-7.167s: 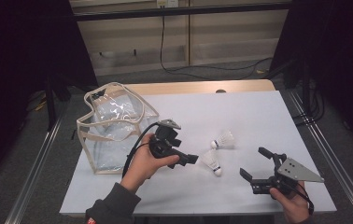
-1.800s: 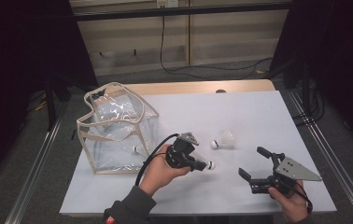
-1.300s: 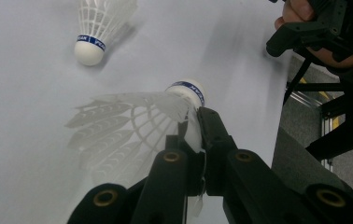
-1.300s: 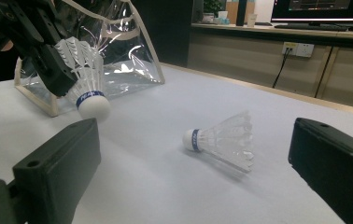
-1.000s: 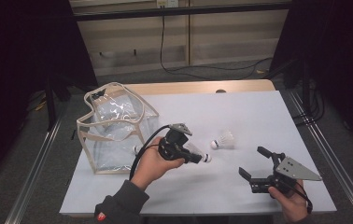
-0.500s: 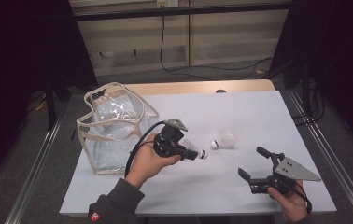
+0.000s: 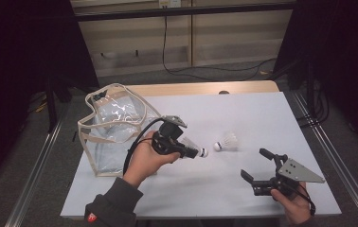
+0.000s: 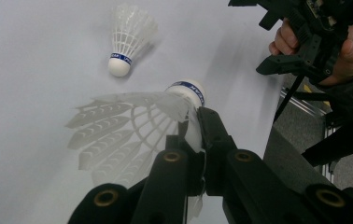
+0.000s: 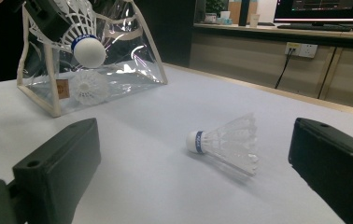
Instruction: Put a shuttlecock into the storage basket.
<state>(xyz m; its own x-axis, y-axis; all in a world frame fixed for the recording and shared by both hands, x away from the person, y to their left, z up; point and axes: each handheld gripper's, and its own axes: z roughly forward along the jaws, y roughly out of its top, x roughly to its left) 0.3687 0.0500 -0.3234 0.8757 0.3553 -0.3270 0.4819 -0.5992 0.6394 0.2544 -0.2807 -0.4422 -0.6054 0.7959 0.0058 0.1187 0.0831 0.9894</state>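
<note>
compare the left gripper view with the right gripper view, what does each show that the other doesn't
Left gripper view alone: the left gripper shut on a shuttlecock's feathers, and the right hand with its gripper. Right gripper view alone: the clear bag with a shuttlecock inside, and the right gripper's wide-open jaws. Both: the held shuttlecock and the loose shuttlecock lying on the white table.

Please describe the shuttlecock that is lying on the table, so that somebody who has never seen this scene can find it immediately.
On the white table, look right of the clear bag, in the middle between the two grippers. The shuttlecock lies there on its side, cork pointing toward the bag. Unlike the other shuttlecock, which is clamped in the left gripper above the table, this one lies free and untouched.
</note>
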